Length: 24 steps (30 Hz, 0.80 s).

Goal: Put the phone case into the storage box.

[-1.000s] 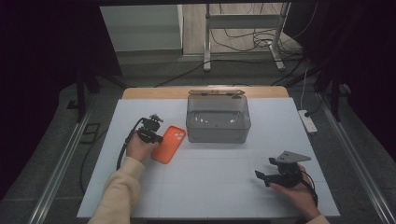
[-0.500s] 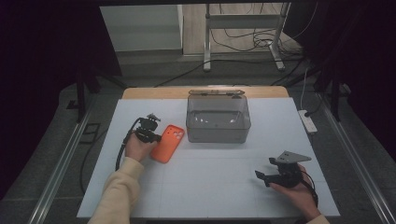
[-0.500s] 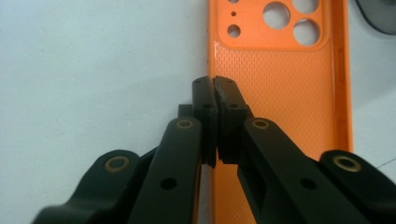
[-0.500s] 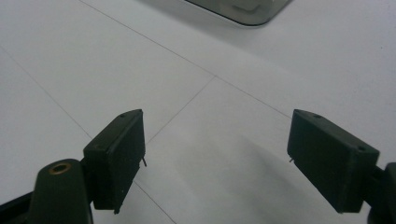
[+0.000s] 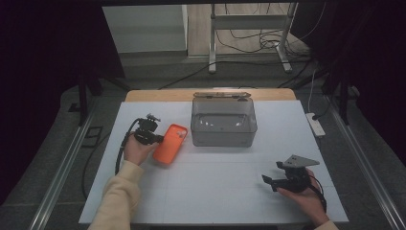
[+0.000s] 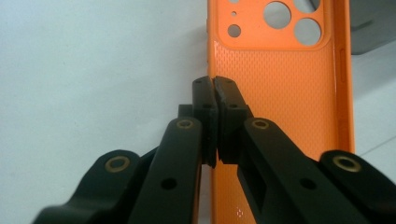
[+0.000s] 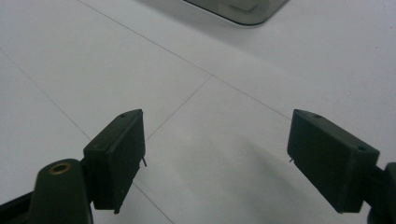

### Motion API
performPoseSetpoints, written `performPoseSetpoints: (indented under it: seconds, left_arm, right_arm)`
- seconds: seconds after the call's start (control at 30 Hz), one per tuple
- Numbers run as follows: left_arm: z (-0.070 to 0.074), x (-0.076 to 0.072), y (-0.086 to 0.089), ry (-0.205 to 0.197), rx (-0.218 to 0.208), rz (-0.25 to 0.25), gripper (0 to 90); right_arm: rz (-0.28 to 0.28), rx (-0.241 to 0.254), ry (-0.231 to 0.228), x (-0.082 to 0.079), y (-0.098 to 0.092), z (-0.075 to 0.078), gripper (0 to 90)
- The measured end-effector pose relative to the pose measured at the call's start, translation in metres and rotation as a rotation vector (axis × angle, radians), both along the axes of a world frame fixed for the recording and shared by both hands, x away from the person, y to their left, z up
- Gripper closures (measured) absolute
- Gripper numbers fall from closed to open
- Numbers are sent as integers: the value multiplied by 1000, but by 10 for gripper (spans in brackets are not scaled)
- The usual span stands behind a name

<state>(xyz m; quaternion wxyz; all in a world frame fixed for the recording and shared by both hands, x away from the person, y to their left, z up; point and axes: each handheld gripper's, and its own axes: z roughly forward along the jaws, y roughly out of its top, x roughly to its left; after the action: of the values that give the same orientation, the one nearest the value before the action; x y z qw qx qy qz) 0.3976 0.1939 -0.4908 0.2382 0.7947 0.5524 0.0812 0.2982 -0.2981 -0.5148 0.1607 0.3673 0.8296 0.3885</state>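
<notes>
Your left gripper (image 6: pixel 214 93) pinches the orange phone case (image 6: pixel 280 93) by its rim for lifting; right gripper (image 7: pixel 215 161) waits open.

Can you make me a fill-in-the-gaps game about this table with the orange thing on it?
1. The phone case is coloured ____.
2. The left tool has its jaws ____ on the edge of the case.
3. The right tool has its jaws ____, with nothing between them.
4. The grey box stands on the ____ table.

Missing words: orange; shut; open; white
</notes>
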Motion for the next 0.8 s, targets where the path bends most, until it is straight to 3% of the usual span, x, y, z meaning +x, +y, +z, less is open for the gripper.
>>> performPoseSetpoints:
  seconds: [0.8]
  left_arm:
    - [25,-11,10,-62,-56,-6,883]
  right_arm:
    - [1,-8,3,0,0,0,195]
